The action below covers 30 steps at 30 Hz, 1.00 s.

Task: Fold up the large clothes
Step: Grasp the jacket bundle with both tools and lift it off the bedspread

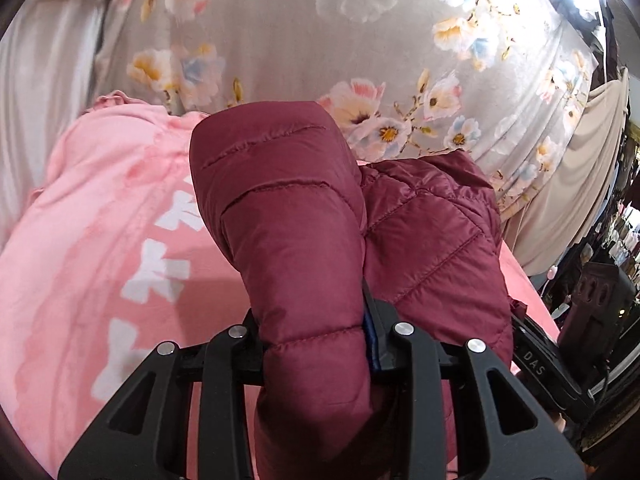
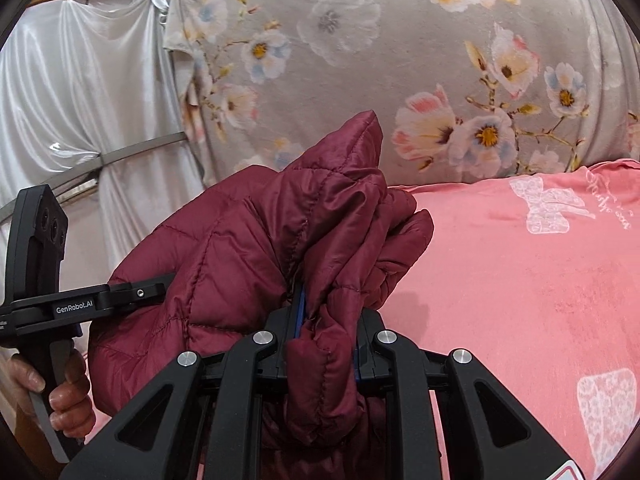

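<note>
A dark red quilted puffer jacket (image 1: 288, 216) is held up over a pink bedsheet (image 1: 92, 248). My left gripper (image 1: 316, 344) is shut on a thick padded fold of it, which bulges up and hides the fingertips. In the right wrist view the same jacket (image 2: 248, 248) bunches between the blue pads, and my right gripper (image 2: 326, 340) is shut on a narrower seamed edge. The left gripper's body (image 2: 44, 304), held by a hand (image 2: 68, 396), shows at the left, close beside the jacket.
A grey blanket with large flowers (image 2: 400, 60) lies behind the jacket. The pink sheet with white bow prints (image 2: 540, 280) spreads to the right. White satin cloth over a metal frame (image 2: 72, 92) stands at the left. Beige fabric and dark clutter (image 1: 592, 208) sit at the far right.
</note>
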### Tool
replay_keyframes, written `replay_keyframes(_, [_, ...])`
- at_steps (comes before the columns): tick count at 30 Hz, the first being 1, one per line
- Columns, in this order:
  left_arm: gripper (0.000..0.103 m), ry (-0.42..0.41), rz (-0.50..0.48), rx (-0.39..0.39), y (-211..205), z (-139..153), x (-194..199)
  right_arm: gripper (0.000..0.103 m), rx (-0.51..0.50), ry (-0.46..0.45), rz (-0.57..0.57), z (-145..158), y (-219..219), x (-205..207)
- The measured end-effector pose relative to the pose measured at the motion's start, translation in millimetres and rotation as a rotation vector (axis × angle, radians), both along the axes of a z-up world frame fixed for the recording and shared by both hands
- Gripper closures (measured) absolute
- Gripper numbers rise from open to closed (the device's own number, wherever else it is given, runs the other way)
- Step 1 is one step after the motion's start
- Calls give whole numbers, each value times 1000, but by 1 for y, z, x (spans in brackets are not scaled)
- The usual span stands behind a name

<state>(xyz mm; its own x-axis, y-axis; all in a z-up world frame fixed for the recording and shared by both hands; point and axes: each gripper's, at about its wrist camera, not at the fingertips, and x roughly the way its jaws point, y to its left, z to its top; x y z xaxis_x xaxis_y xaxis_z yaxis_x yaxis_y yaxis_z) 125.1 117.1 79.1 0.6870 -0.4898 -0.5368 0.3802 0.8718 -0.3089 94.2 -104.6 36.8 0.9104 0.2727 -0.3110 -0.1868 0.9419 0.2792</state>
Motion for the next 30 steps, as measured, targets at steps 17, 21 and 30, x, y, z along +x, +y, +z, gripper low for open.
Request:
replay_keyframes(17, [71,-69,-33,89,-10,-26,107,85,1,37,-64,-37,6,88])
replay_keyframes(21, [71,-56,-26,106,-15,-41,126,85,-4,62,-75,-51,2,107])
replay_keyframes(30, [71,-40,-34,129,-26,-69,154,85,-18,100,-93,-78,-4,129])
